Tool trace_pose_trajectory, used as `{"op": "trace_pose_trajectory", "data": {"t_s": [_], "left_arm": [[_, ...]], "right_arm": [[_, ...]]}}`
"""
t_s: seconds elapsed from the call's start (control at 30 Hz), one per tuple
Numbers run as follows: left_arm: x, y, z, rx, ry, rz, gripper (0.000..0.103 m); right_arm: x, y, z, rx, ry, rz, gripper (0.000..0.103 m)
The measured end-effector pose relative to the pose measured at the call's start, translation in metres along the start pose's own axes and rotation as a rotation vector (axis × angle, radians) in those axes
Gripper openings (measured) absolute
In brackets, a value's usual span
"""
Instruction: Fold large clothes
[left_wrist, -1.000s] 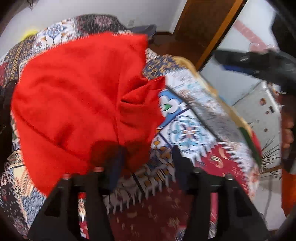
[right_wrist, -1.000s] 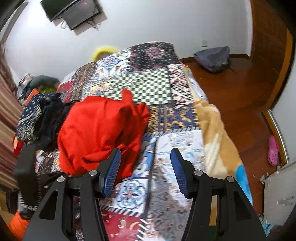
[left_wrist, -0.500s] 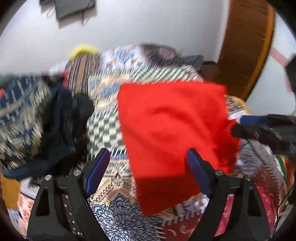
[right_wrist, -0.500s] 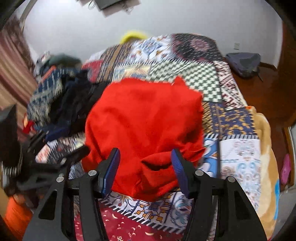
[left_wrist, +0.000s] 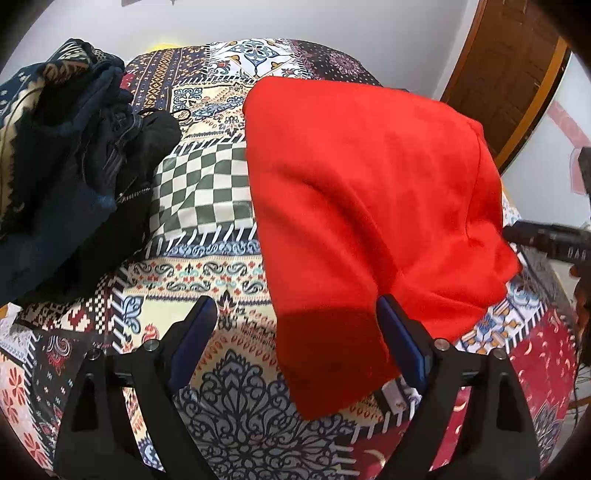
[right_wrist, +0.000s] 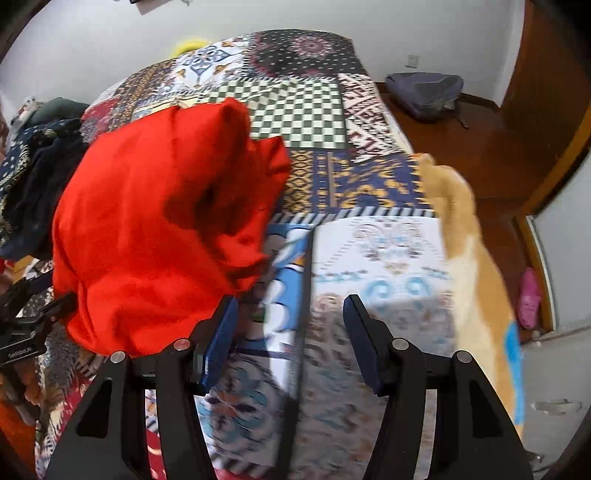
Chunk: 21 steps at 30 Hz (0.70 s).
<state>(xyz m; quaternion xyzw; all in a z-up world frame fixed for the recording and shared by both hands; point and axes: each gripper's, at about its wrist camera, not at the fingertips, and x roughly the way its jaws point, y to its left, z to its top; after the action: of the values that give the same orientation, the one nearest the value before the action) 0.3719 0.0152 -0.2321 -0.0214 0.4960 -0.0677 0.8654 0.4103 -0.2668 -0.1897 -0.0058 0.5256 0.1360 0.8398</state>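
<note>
L wrist view: my left gripper (left_wrist: 295, 332) has jaws wide, just been opening; the red garment (left_wrist: 369, 192) lies on the patchwork bed (left_wrist: 207, 273), its near edge btwn the jaws, not pinched. Dark clothes pile (left_wrist: 66, 166) to its left.

R wrist view: my right gripper (right_wrist: 290, 328) has jaws approx half open, nothing btwn them but bed; the garment sits bunched just beside the left jaw.

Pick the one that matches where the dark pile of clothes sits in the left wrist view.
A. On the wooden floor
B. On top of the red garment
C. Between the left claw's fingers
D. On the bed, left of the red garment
D: the dark pile of clothes rests on the patchwork bedspread, left of the red garment, apart from it.
</note>
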Motion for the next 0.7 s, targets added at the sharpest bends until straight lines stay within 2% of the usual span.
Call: {"op": "trace_pose_trajectory", "data": {"t_s": [0.13, 0.27, 0.37, 0.47, 0.57, 0.7], "left_arm": [[-0.008, -0.003, -0.007, -0.001, 0.013, 0.013, 0.088], [-0.021, -0.011, -0.01, 0.046, 0.011, 0.057, 0.088], [-0.036, -0.016, -0.008, 0.084, -0.028, 0.109, 0.088], [-0.052, -0.014, -0.001, 0.066, -0.074, 0.105, 0.088], [-0.057, -0.009, 0.012, 0.026, -0.111, 0.084, 0.088], [-0.046, -0.009, 0.032, 0.019, -0.114, 0.08, 0.088]], "right_arm": [[-0.017, -0.002, -0.002, 0.011, -0.005, 0.055, 0.055], [-0.04, 0.004, 0.001, 0.027, -0.073, 0.112, 0.055], [-0.052, 0.013, 0.01, 0.032, -0.116, 0.155, 0.056], [-0.052, 0.028, 0.023, 0.011, -0.134, 0.185, 0.064], [-0.042, 0.045, 0.032, -0.016, -0.131, 0.22, 0.065], [-0.015, 0.057, 0.04, -0.04, -0.079, 0.243, 0.065]]}}
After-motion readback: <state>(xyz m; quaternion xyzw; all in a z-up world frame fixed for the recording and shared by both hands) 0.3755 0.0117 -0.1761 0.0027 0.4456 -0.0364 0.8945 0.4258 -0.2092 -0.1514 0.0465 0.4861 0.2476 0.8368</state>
